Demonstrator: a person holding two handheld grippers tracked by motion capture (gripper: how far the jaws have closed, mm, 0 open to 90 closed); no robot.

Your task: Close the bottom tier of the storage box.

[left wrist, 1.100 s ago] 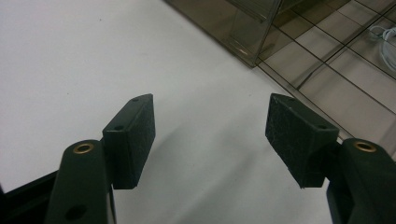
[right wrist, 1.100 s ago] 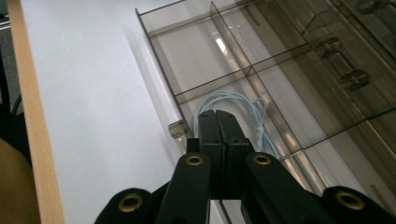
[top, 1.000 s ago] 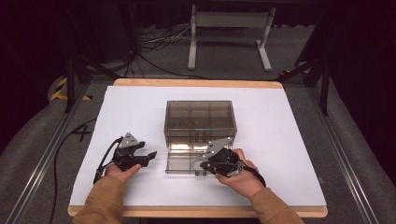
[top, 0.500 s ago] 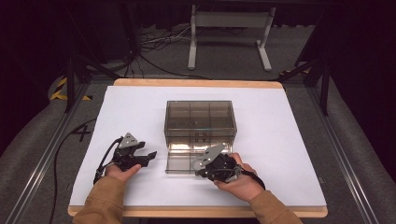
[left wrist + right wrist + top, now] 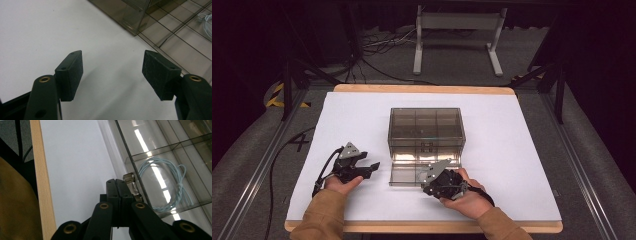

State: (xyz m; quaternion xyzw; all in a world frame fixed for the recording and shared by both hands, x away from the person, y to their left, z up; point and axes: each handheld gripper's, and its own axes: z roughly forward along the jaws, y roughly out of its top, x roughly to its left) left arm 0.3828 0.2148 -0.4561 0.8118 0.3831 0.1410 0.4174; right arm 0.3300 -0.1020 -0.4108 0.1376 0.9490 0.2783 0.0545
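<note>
A: Where does it stand?

B: The smoked plastic box (image 5: 426, 131) sits mid-bench (image 5: 512, 150), and its lower drawer (image 5: 412, 175) is pulled out toward the person. The right tool (image 5: 428, 186) is at the drawer's front, jaws pressed together. In the right gripper view the pads lie just beside the small clear handle (image 5: 131, 183); whether they pinch its edge or merely touch it, I cannot tell.

A: And the left?

B: The left tool (image 5: 371, 167) rests on the white sheet just left of the drawer, jaws wide apart, nothing between them. The left gripper view has the box's corner (image 5: 133, 25) ahead, untouched.

A: What's in the drawer?

B: A coil of pale blue cord (image 5: 165, 187), knotted at one side, in the front compartment behind the handle.

A: What could go wrong?

B: My guess: nothing steadies the box, so a hard pull could drag it across the sheet, or draw the drawer right out and tip it. The handle is small and slick, so shut jaws may slip off. Reaching in from here, a jaw could snag a loop and haul out the whole coil.

A: Any writing?

B: None I can read on the box, tools or sheet.
</note>
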